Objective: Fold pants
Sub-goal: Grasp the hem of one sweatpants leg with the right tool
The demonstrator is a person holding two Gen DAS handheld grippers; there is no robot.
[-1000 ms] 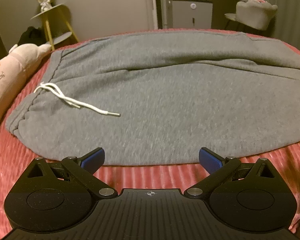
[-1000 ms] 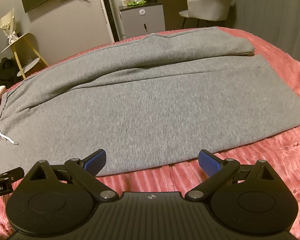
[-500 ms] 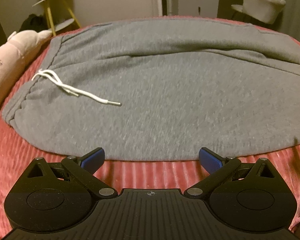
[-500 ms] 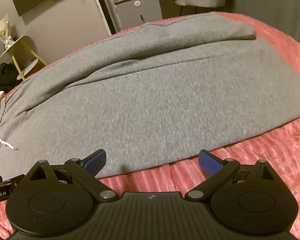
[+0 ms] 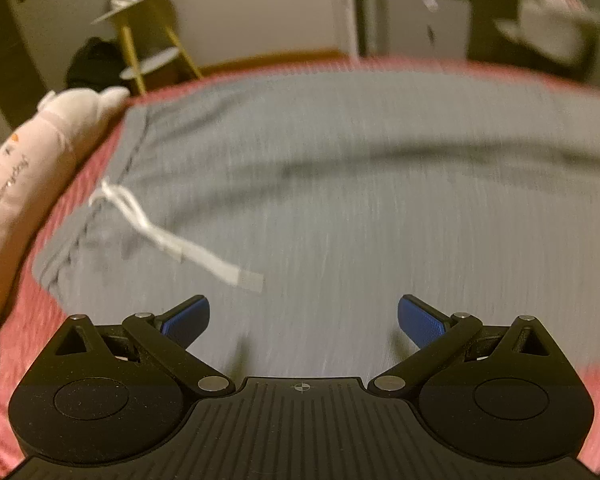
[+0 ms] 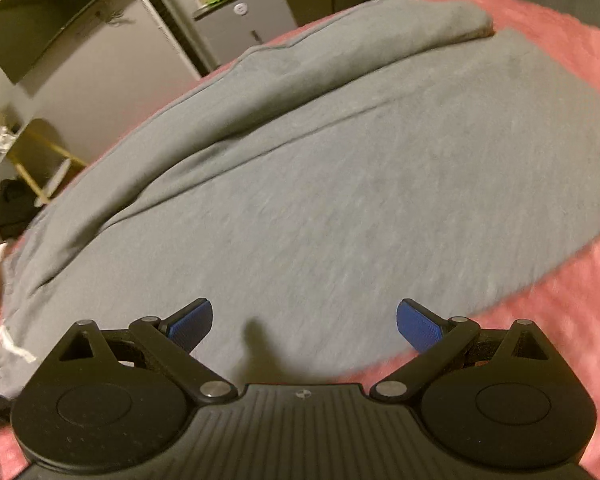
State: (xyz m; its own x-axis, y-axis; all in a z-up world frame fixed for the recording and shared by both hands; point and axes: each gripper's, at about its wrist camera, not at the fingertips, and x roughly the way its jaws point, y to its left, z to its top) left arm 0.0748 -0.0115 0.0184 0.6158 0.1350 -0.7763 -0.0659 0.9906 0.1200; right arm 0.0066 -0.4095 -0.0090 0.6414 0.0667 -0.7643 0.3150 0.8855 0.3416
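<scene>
A pink ribbed bed (image 6: 548, 320) carries grey sweatpants (image 6: 340, 208) laid flat near its front edge, long axis running across the bed, waistband toward the left edge, leg cuffs toward the right. One leg lies folded over the other. A white drawstring (image 5: 172, 236) trails from the waistband. Left claw (image 5: 303, 320) and right claw (image 6: 304, 322) both hover released over the near hem, grasping nothing
</scene>
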